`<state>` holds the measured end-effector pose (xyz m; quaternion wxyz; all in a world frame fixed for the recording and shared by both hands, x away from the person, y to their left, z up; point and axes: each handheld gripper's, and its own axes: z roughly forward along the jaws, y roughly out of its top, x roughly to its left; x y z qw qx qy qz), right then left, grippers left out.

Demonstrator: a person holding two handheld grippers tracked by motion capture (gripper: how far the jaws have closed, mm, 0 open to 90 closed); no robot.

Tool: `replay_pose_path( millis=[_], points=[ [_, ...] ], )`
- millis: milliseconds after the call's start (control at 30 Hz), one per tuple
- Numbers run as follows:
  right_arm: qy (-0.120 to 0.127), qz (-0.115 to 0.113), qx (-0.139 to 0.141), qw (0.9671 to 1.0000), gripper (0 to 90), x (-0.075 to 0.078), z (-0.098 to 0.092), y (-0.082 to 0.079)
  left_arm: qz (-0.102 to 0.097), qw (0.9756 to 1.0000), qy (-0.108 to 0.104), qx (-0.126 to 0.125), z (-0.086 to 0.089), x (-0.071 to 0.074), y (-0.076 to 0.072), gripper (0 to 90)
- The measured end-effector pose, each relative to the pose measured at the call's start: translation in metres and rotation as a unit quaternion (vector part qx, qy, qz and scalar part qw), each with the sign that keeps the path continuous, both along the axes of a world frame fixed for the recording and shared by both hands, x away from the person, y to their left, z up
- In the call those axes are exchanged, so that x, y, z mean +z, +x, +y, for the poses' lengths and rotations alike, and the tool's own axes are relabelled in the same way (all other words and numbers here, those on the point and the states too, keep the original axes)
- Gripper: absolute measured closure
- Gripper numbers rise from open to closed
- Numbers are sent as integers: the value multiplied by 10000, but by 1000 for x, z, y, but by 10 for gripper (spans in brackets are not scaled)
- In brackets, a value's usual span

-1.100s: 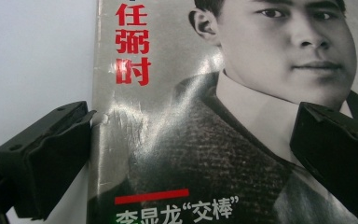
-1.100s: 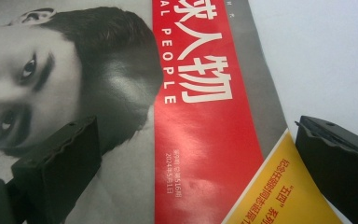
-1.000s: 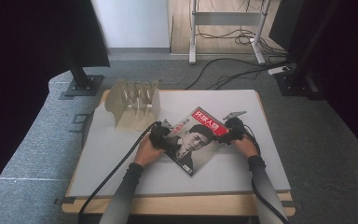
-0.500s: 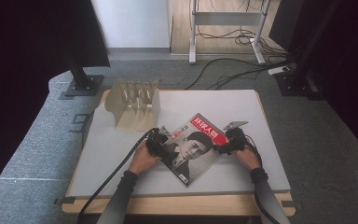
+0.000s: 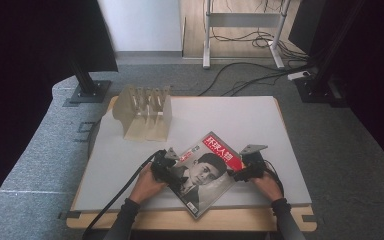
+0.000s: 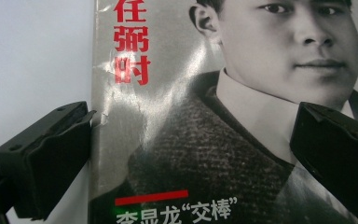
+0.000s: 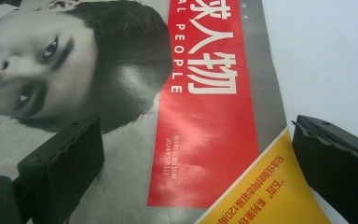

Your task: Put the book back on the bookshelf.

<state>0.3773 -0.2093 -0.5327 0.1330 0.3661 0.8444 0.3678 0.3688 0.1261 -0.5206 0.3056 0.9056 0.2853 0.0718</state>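
A magazine [image 5: 205,172] with a red title band and a black-and-white portrait lies slanted on the table, its lower corner close to the front edge. My left gripper [image 5: 171,176] is at the magazine's left edge. In the left gripper view its jaws [image 6: 193,116] stand wide apart over the cover [image 6: 177,149], one jaw off the edge above the table. My right gripper [image 5: 238,174] is at the right edge. In the right gripper view it is open [image 7: 196,123] above the red band [image 7: 200,107] and a yellow corner patch.
The pale grey table top [image 5: 240,120] has a wooden slotted rack [image 5: 145,112] at its back left. The wooden front edge [image 5: 145,219] is just below the hands. Dark stands and cables sit on the floor beyond the table.
The magazine has slid toward the front edge of the table, and both hands with their grippers have come back with it.
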Motion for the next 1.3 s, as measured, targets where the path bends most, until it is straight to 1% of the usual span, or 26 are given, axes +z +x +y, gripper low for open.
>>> replay_pose_path(
  millis=[67, 133, 233, 267, 300, 400, 433, 467, 500, 600, 633, 700, 800, 867, 900, 967, 1067, 1133, 1200, 1300],
  points=[
    [36, -22, 11, 10000, 22, -1, 1, -8, 5, 10000, -5, -11, 0, 0, -6, 0],
    [54, -63, 7, 10000, 21, -2, 1, -11, -14, 10000, -35, -20, 1, -1, -8, 0],
    [40, -39, -15, 10000, 23, -1, 2, -12, 37, 9999, -36, -144, 4, 0, -5, 0],
    [-39, 6, -35, 10000, 22, 1, 2, -13, 18, 9999, -21, -122, 6, 1, -4, 0],
    [-39, 6, -35, 10000, 22, 1, 2, -13, -31, 9999, 33, -101, 8, 1, -2, 0],
    [-189, -87, -91, 9997, 16, 4, 0, -18, -193, 9996, 205, 41, 18, 6, 5, 0],
    [-219, -112, -181, 9995, 16, 5, -4, -23, -237, 9994, 190, 173, 26, 10, 10, 0],
    [-219, -112, -181, 9995, 16, 5, -4, -23, -237, 9994, 190, 173, 26, 10, 10, 0],
    [-222, -114, -211, 9995, 16, 5, -6, -25, -246, 9992, 165, 250, 30, 12, 13, 0],
    [-218, -102, -289, 9993, 22, 5, -15, -36, -306, 9983, 231, 445, 42, 15, 22, 0],
    [-218, -102, -289, 9993, 22, 5, -15, -36, -309, 9979, 237, 522, 46, 15, 26, 0],
    [-204, -102, -308, 9993, 21, 5, -18, -42, -306, 9970, 207, 678, 53, 15, 31, 0],
    [-287, -82, -277, 9992, 18, 4, -18, -49, -312, 9958, 256, 820, 58, 11, 38, 0],
    [-350, -96, -328, 9988, 9, 3, -17, -52, -264, 9957, 314, 832, 58, 6, 41, 0],
    [-377, -99, -343, 9987, 3, 2, -16, -53, -286, 9954, 314, 857, 58, 5, 41, 0],
    [-337, -118, -369, 9987, 0, 1, -16, -53, -247, 9955, 243, 887, 59, 3, 42, 0],
    [-360, -122, -378, 9986, 0, 0, -16, -53, -295, 9950, 205, 931, 59, 2, 40, 0],
    [-354, -116, -375, 9986, 0, 0, -15, -51, -278, 9948, 228, 952, 60, 2, 39, 0],
    [-364, -93, -364, 9986, 0, 1, -15, -49, -327, 9940, 307, 996, 61, 1, 38, 0],
    [-408, -99, -389, 9984, 0, 1, -15, -48, -320, 9941, 233, 1006, 62, 0, 38, 0]
  ],
)
